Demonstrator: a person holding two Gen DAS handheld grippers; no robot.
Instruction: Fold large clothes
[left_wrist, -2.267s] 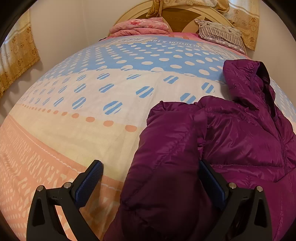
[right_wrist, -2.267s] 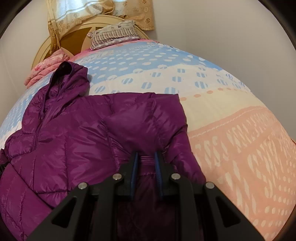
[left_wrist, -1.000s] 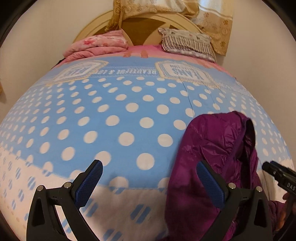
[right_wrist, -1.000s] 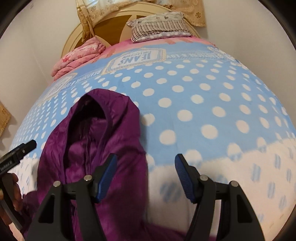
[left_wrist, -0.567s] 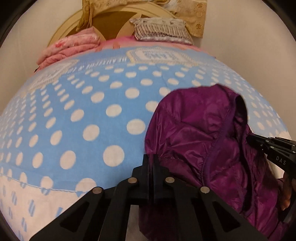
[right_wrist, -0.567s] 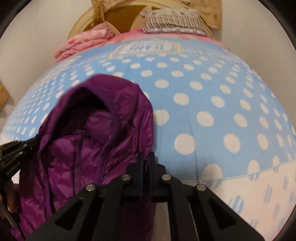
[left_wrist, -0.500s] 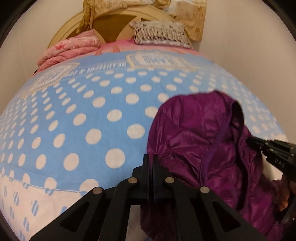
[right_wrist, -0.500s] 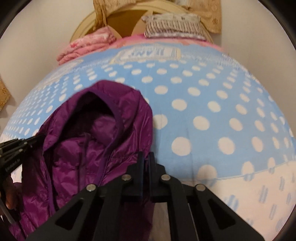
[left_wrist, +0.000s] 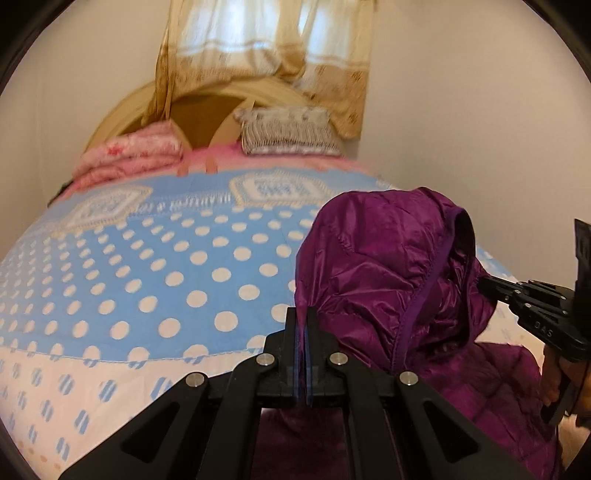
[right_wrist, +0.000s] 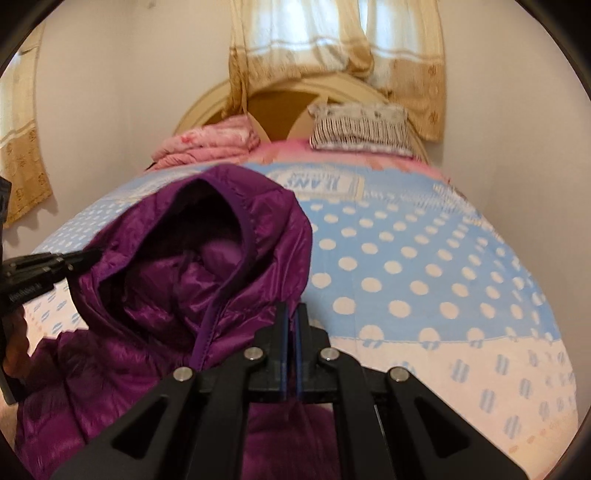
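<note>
Both grippers have just snapped shut on the purple hooded jacket (left_wrist: 388, 280) and begun lifting it off the bedspread (left_wrist: 155, 280): a second ago their jaws stood wide over the hood, and now the left gripper (left_wrist: 303, 325) pinches the hood's left edge at 6 o'clock in its own view, with a sliver of purple fabric between the pads. The right gripper (right_wrist: 290, 321) clamps the opposite edge likewise, and appears at 3 o'clock in the left view. The hood (right_wrist: 221, 240) stands raised and open between them, the jacket's body trailing toward 6 o'clock. The grasp seems secured, so folding the hood down over the body looks like the coming step.
</note>
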